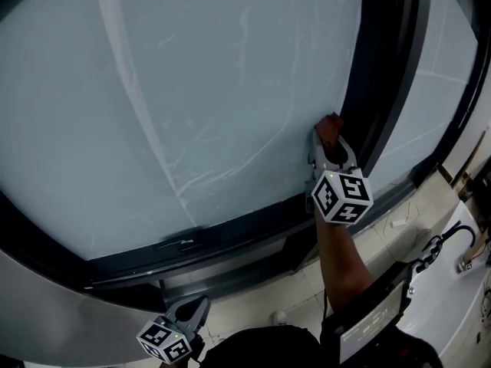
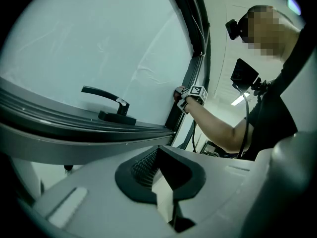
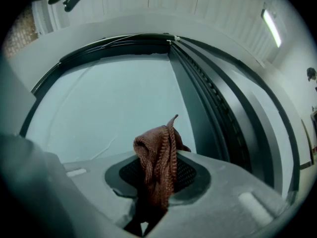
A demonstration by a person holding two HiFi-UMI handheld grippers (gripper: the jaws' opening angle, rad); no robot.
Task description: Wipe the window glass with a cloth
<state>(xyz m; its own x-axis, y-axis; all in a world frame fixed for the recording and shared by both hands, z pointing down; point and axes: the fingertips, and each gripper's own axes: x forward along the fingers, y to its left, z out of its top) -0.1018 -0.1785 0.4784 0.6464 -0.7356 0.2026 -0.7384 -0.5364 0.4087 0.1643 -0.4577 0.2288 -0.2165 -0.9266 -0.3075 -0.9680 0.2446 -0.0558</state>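
Observation:
The frosted window glass (image 1: 192, 83) fills most of the head view, streaked with faint marks. My right gripper (image 1: 331, 142) is raised against its lower right corner, beside the dark frame post (image 1: 383, 75), shut on a brown cloth (image 1: 330, 129) that touches the pane. In the right gripper view the brown knitted cloth (image 3: 157, 165) bunches up between the jaws, glass (image 3: 114, 108) just ahead. My left gripper (image 1: 192, 313) hangs low under the sill, shut and empty; its own view shows the jaws closed together (image 2: 166, 195).
A black window handle (image 2: 109, 103) sits on the lower frame (image 1: 230, 236). A second pane (image 1: 437, 67) lies right of the post. Tiled floor (image 1: 399, 228) and a white device with cables (image 1: 453, 267) lie at lower right.

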